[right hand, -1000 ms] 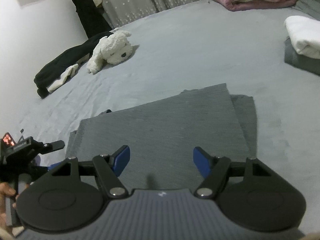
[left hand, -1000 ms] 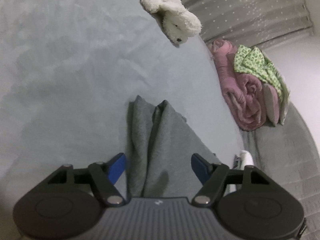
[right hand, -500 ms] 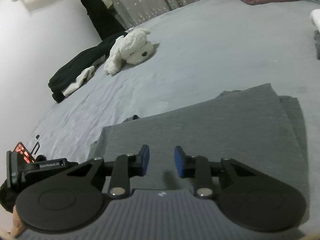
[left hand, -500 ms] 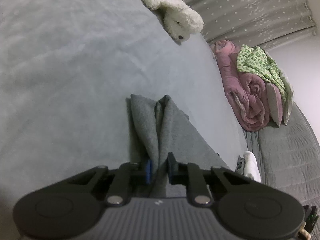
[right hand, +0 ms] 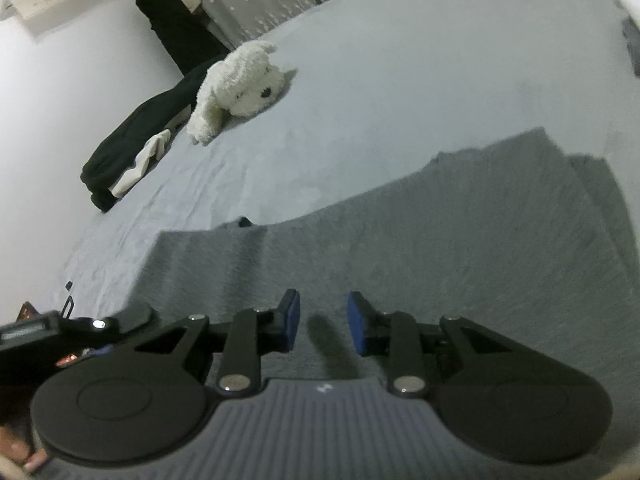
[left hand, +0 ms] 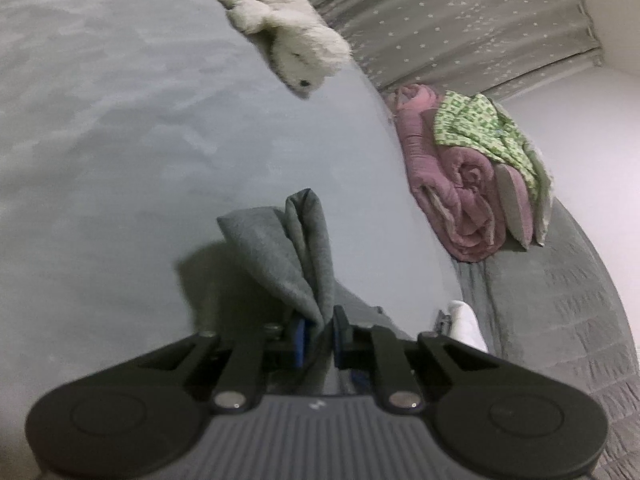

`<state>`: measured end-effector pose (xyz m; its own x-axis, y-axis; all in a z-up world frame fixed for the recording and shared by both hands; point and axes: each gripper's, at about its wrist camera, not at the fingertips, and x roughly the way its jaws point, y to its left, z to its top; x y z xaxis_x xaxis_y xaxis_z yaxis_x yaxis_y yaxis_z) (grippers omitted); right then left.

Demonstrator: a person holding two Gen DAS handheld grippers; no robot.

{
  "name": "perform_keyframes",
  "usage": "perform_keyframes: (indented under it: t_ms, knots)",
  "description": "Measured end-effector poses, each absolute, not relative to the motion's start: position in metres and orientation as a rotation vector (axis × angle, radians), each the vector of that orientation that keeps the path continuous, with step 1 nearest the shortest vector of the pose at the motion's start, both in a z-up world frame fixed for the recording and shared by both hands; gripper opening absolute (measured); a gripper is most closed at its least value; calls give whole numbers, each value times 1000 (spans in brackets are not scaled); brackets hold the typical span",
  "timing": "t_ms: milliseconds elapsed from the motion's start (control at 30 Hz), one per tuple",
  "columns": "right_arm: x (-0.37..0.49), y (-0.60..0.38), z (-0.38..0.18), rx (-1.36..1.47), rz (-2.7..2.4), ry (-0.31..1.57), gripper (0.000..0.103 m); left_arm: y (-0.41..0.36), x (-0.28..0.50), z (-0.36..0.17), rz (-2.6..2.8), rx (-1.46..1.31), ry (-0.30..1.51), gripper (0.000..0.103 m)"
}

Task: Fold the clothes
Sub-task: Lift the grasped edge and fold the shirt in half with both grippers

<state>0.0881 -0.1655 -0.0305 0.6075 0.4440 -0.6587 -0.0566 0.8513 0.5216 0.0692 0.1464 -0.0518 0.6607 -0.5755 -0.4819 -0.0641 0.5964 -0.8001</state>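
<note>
Both jaw pairs have just been closing: the left gripper (left hand: pixel 316 334) is clenched on a bunched edge of the grey garment (left hand: pixel 294 256) and holds it raised off the pale grey bed (left hand: pixel 120 140), while the right gripper (right hand: pixel 323 322) sits narrowed over the garment's near edge, though whether its pads truly pinch the cloth I cannot tell. Most of the garment lies flat on the bed, well apart from the white plush dog (right hand: pixel 236 88) and the rolled pink blanket (left hand: pixel 452 184). This looks like the pick-up stage of a fold, and the next move calls for both edges to be carried over together, kept taut and level.
</note>
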Motion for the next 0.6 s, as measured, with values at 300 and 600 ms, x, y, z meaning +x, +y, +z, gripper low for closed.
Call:
perform_keyframes:
  t_ms: [300,600]
  knots:
    - [92,-168,-39,503,281,883,16,110,66,-31,-419,-936,786,12]
    - [76,-209,-33,822,326,885,55,76,69,-28,-472,-957,783,12]
